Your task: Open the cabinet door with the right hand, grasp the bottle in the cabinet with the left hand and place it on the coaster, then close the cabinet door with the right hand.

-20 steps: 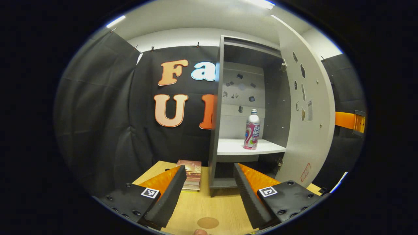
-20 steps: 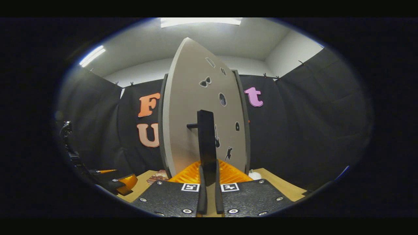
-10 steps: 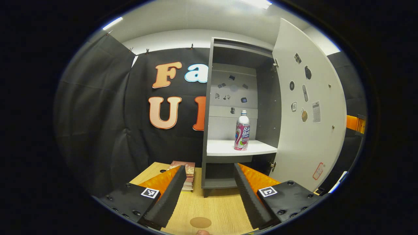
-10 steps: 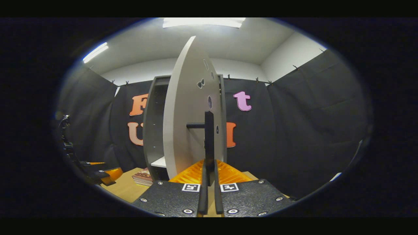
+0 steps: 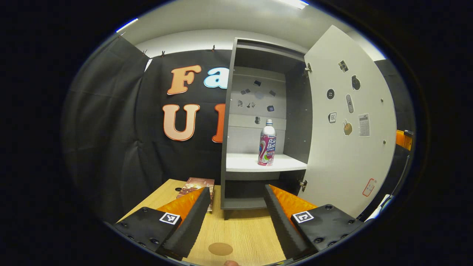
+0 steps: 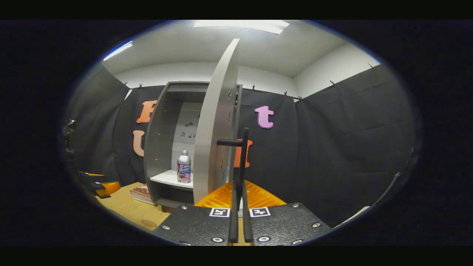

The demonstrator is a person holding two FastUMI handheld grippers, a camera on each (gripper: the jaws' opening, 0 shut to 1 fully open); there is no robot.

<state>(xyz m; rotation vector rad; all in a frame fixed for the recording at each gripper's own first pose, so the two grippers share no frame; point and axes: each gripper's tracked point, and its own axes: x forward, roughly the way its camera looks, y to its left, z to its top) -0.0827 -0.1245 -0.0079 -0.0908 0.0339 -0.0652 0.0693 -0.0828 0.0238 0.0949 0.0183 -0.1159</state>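
Note:
A grey cabinet [image 5: 228, 111] stands on the wooden table with its door [image 5: 347, 147] swung wide to the right. On its white shelf [image 5: 244, 163] a silver and pink bottle [image 5: 267, 147] stands upright, also seen as the bottle [image 6: 183, 167] in the right gripper view. My left gripper [image 5: 233, 218] is open over the table, well short of the shelf. A round brown coaster [image 5: 220, 248] lies between its fingers near the front edge. My right gripper [image 6: 239, 192] is shut on the door's dark bar handle [image 6: 243, 162]; the door [image 6: 216, 122] shows edge-on.
A stack of books [image 5: 196, 184] lies on the table left of the cabinet's foot. Black cloth walls close in behind and on both sides. Stickers dot the door's inner face and the cabinet's back panel. In the right gripper view the coaster [image 6: 148, 223] shows at the table's near edge.
The door has swung farther open, with my right gripper still shut on its handle. The cabinet's inside and the bottle have come into the right gripper view. My left gripper drifted slightly.

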